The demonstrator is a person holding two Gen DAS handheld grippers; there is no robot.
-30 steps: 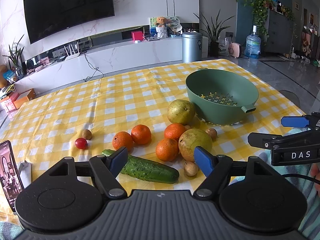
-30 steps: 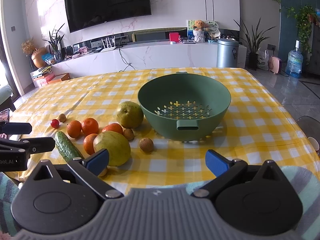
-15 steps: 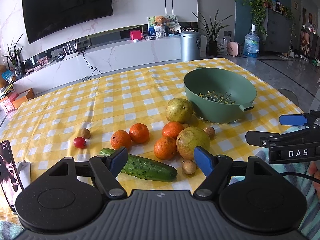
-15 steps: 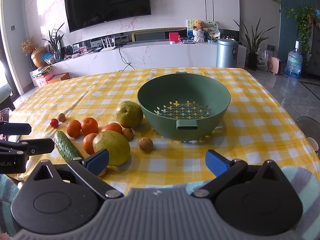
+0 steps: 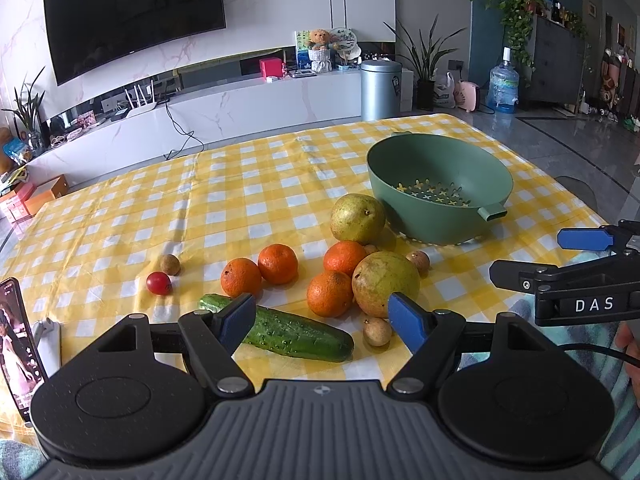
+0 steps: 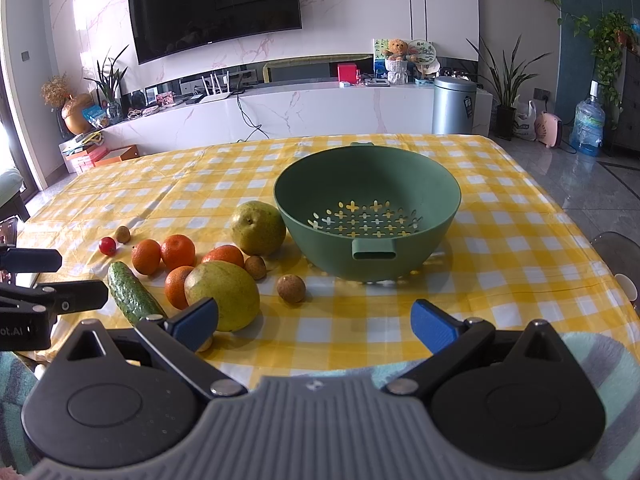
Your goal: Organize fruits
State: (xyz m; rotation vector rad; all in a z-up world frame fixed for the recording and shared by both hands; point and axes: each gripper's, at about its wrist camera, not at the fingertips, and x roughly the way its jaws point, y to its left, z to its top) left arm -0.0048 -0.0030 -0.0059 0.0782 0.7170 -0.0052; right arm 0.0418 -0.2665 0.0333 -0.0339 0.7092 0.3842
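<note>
1. Green plastic colander (image 6: 366, 208): it sits empty on the far right of the fruit, in the same spot as a second ago.
2. Your left gripper (image 5: 322, 320): fingers spread wide, holding nothing, hovering over the near table edge above the cucumber (image 5: 286, 330). Since a second ago its view has shifted only a little; the fruit sits slightly lower in frame.
3. Your right gripper (image 6: 314, 322): fingers likewise wide apart and empty, facing the colander; barely changed from the earlier frames.
4. Fruit, all lying on the cloth and unmoved: two pears (image 5: 358, 219) (image 5: 386, 283), the nearer one touching two of the four oranges (image 5: 331, 293); a cherry tomato (image 5: 158, 283) to the left; small brown longans (image 5: 377, 332) scattered among them.
5. Surface: yellow-and-white checked tablecloth (image 6: 500, 240); a phone (image 5: 18, 344) stands at its left edge.
6. Room: wall television (image 6: 214, 4), white marble console, metal bin (image 6: 454, 104), potted plants, water bottle (image 6: 587, 124) on grey floor.
</note>
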